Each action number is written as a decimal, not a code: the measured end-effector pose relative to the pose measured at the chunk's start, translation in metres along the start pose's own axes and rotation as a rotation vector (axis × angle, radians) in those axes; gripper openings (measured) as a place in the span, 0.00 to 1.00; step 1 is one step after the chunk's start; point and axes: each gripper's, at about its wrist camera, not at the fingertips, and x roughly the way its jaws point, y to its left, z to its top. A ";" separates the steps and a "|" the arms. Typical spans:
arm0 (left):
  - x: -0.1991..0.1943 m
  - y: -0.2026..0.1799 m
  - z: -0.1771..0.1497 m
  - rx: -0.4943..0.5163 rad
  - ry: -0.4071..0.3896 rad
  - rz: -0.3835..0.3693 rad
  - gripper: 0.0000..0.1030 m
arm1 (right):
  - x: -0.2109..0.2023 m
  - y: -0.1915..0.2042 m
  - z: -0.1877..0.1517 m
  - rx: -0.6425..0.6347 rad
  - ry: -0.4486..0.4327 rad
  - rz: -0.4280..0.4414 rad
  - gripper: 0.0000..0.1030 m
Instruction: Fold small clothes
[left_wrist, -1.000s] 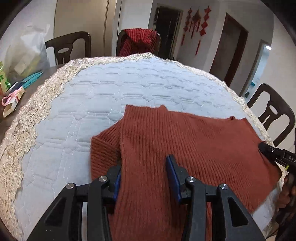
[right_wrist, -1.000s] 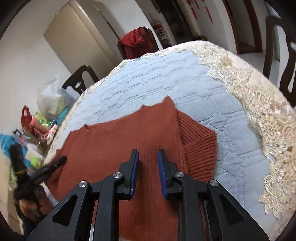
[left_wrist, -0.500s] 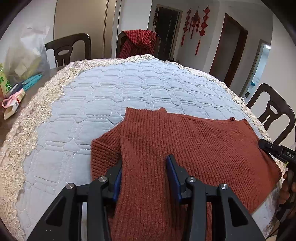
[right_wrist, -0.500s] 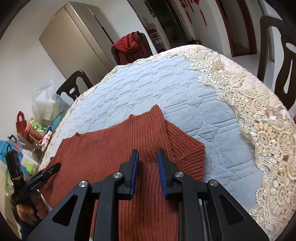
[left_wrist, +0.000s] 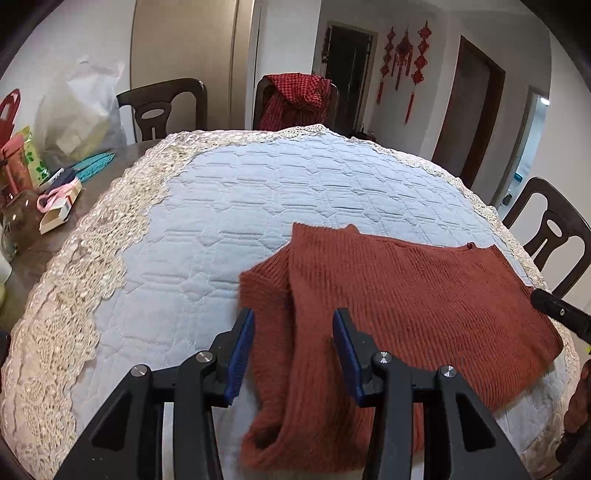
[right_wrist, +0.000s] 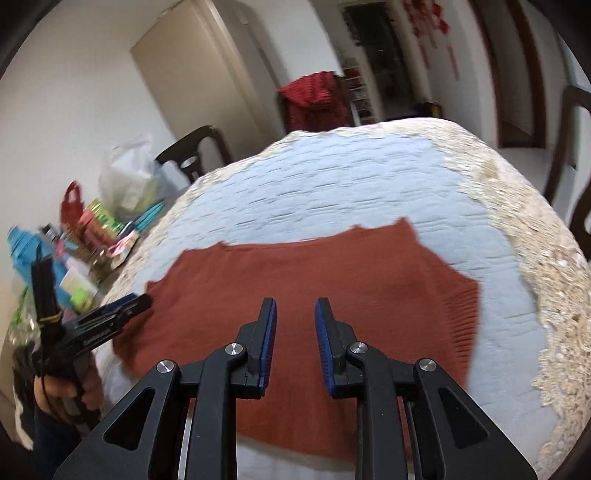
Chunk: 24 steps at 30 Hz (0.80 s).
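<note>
Under everything you have the table (left_wrist: 22, 266), covered by a pale quilted cloth (left_wrist: 280, 192) with a lace border, with chairs ringed around it and a heap of bags and packets off at its far left edge. On the near part of that cloth lies the sweater (left_wrist: 406, 295), rust-red and ribbed, spread flat with its long axis running across you, left to right, and its near hem close to the table's edge. Its left end is already doubled: a sleeve or side panel sits folded over the body and makes a thick, layered strip that runs away from you. Your left gripper (left_wrist: 293, 347) hangs right over that strip with its jaws wide apart and nothing between them, the fold lying in the gap below; whether the tips touch the knit I cannot tell. Your right gripper (right_wrist: 294, 338) is over the middle of the sweater (right_wrist: 314, 288), jaws apart by a narrower gap and also empty. That view is blurred, so take it loosely. From the right gripper the sweater's right end, with its ribbed edge, lies off to the right and looks still unfolded. So the next fold probably turns on that end, and your right hand is the nearer one to it; you would bring it inward along the long axis, toward the left gripper.
</note>
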 end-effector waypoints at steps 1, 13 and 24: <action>-0.001 0.002 -0.002 -0.007 0.000 0.002 0.48 | 0.002 0.006 -0.001 -0.014 0.007 0.014 0.21; -0.003 0.025 -0.021 -0.103 0.025 -0.060 0.58 | 0.028 0.051 -0.022 -0.143 0.090 0.089 0.21; 0.017 0.023 -0.011 -0.117 0.071 -0.085 0.62 | 0.060 0.046 -0.015 -0.123 0.144 0.043 0.15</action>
